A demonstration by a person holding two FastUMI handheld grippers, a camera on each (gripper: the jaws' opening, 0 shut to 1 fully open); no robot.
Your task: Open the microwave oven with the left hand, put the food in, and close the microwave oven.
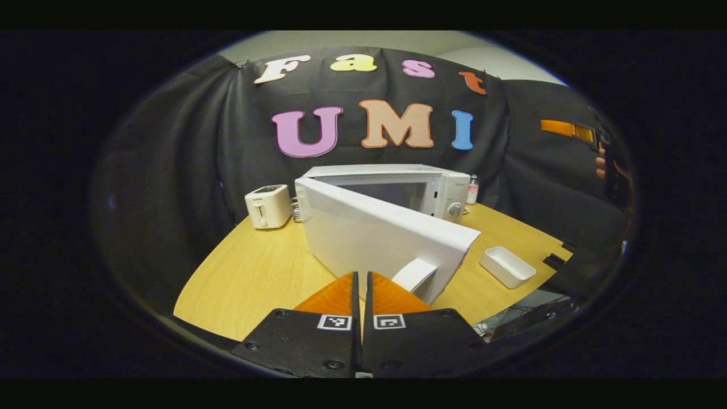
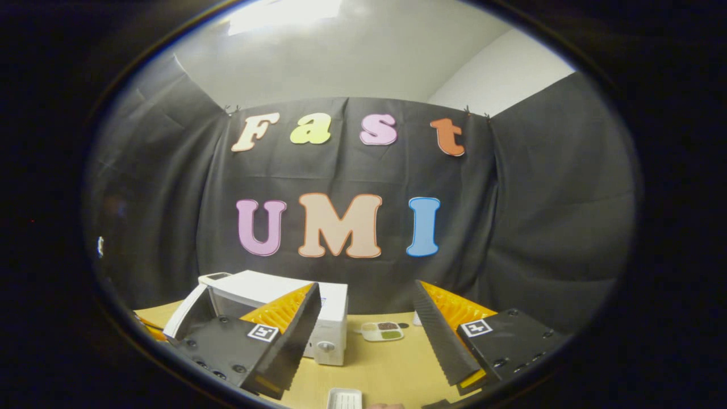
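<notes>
The microwave oven door [image 1: 386,233] stands swung out beside the clenched, empty left gripper [image 1: 362,284], while the released right gripper [image 2: 363,335] waits above the food tray [image 2: 383,331] on the table [image 2: 375,369].

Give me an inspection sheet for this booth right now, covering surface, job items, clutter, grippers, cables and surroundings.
Surface: wooden table, mostly bare.
Job's things: microwave with its door swung open; food tray with compartments on the table, right of the microwave.
Clutter: toaster, small bottle, white empty container.
Grippers: left gripper shut, empty, near the door handle; right gripper open, empty, raised.
Cables: tangle below the table edge.
Surroundings: black cloth wall.
</notes>
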